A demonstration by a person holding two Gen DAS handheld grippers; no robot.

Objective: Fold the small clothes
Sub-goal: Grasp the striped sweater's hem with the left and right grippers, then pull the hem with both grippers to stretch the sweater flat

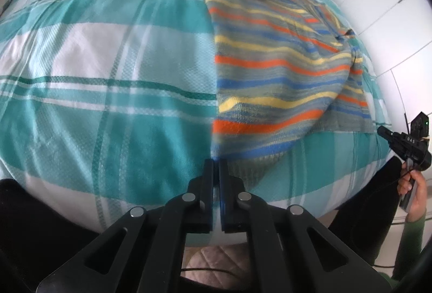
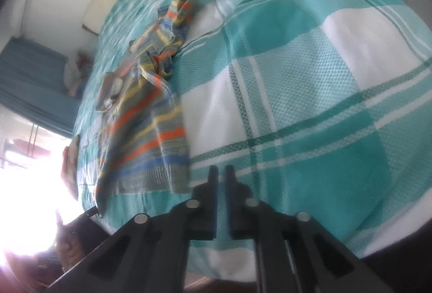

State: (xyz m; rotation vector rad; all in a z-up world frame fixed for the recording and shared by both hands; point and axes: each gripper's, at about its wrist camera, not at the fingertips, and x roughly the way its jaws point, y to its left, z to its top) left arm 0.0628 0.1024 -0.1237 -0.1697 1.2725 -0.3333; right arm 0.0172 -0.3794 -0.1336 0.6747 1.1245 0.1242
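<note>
Midway across a bed, a striped knit sweater (image 1: 272, 69) lies spread on a teal-and-white checked bedspread (image 1: 108, 55). Seen from the left wrist camera, the garment fills the area from twelve to three o'clock, its orange, yellow, blue and grey bands running crosswise, one sleeve bunched toward twelve o'clock. The left gripper (image 1: 215, 166) points steeply down at six o'clock with its jaws pressed together, the sweater's lower corner caught between the tips and lifted off the cover. At four o'clock in that view a hand (image 1: 414, 189) in a green sleeve (image 1: 410, 244) carries the other tool by its handle.

From the right wrist camera, the sweater (image 2: 151, 115) stretches from eleven toward eight o'clock, its grey ribbed hem (image 2: 151, 177) lying just to the nine o'clock side of the right gripper (image 2: 221, 171). That gripper's jaws stand narrow, a thin gap between them showing only bedspread (image 2: 310, 77); nothing is gripped, and the hem is close but apart. Bright window glare washes out the eight o'clock edge.
</note>
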